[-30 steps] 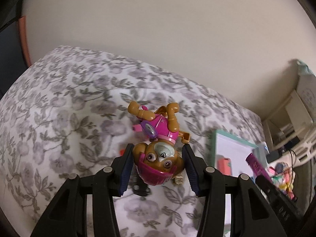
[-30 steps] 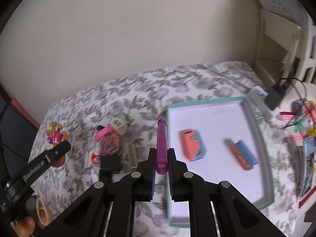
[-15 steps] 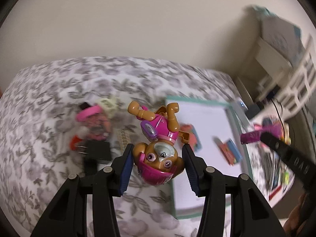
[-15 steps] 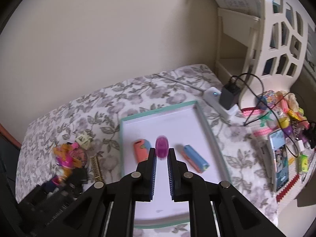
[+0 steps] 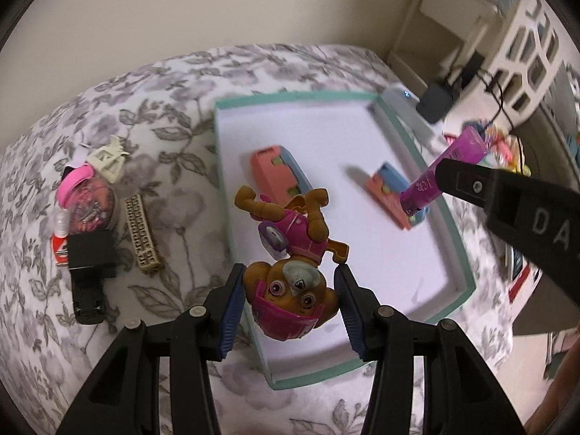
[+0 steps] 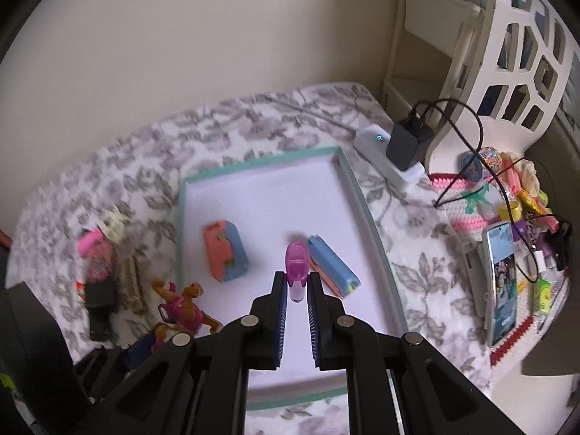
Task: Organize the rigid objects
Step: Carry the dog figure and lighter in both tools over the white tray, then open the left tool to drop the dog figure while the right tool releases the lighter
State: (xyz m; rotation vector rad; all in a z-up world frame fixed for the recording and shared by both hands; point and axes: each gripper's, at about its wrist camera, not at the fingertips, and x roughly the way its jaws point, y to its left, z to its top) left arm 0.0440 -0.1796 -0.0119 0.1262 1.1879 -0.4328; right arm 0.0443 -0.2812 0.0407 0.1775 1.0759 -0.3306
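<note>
Left wrist view: my left gripper (image 5: 290, 286) clamps a toy pup figure (image 5: 290, 253) over the teal-rimmed tray (image 5: 455, 239), which holds two orange-and-blue blocks (image 5: 277, 170). Right wrist view: my right gripper (image 6: 296, 291) pinches a pink tube (image 6: 296, 264) above that tray (image 6: 377, 232).
</note>
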